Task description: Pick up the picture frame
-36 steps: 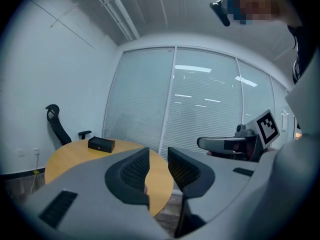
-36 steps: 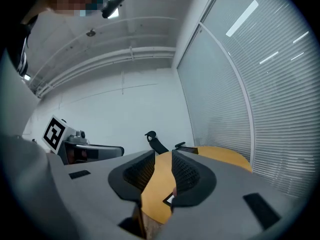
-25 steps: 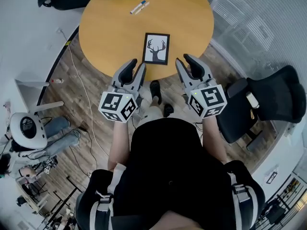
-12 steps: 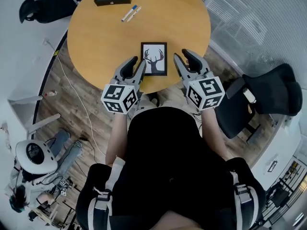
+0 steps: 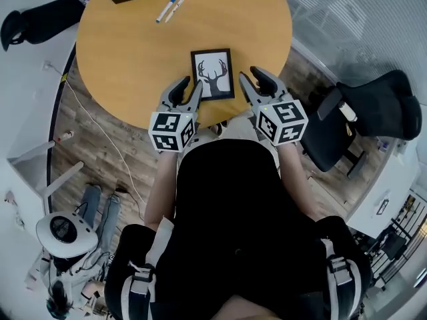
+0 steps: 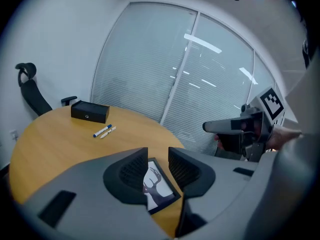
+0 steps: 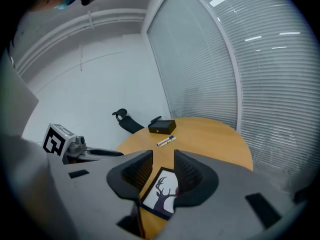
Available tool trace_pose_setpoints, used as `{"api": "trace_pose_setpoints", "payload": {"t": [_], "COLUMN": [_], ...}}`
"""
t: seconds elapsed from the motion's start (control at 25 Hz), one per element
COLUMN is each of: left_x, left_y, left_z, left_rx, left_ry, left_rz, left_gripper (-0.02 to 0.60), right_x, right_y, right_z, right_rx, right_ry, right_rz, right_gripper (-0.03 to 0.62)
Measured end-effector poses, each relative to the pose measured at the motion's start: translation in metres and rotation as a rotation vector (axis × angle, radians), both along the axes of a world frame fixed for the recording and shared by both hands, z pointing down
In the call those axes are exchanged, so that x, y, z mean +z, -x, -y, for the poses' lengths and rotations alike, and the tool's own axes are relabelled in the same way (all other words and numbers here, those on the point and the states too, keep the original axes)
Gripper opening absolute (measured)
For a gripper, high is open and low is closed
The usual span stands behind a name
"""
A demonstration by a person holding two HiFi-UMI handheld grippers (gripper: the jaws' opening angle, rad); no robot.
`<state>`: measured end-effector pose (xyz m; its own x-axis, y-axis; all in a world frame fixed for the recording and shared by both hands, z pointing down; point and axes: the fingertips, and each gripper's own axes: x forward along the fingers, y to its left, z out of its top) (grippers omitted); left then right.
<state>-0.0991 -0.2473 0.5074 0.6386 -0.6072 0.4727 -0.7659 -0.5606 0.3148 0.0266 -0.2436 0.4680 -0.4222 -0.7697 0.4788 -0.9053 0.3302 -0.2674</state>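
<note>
- Your left gripper (image 5: 189, 87) and right gripper (image 5: 253, 79) flank the frame (image 5: 213, 74), 1 on each side, likely so you can take it by both long edges.
- Both pairs of jaws have just been opening and stand apart. Nothing sits between them, and neither touches the frame.
- The frame lies flat by the table's (image 5: 127, 52) near edge, within easy reach.
- It's a thin black rectangle round a white deer print. The round wooden top looks smooth, so the frame may slide.

Both arms out, grippers side by side
Our left gripper (image 5: 189, 87) and right gripper (image 5: 253, 79) tilt downward, jaws just been opening, nothing held in either.
</note>
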Motion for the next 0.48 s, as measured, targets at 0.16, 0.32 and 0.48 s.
{"api": "trace_pose_setpoints", "payload": {"t": [0.16, 0.32, 0.48], "left_x": [0.023, 0.047, 0.077], "left_y": [-0.002, 0.0, 0.0], "left_z": [0.001, 0.005, 0.015], "left_rx": [0.008, 0.004, -0.004], "left_ry": [0.051, 0.083, 0.131], "left_rz": [0.025, 0.051, 0.079], "left_gripper": [0.121, 0.121, 0.127], "right_x": [0.023, 0.056, 0.09], "right_y": [0.007, 0.016, 0.017], "right_z": [0.009, 0.013, 0.019], "right_rx": [0.01, -0.013, -0.01], "right_ry": [0.04, 0.089, 0.135], "right_rz": [-0.014, -0.031, -0.055], "right_gripper": [0.127, 0.132, 0.135]}}
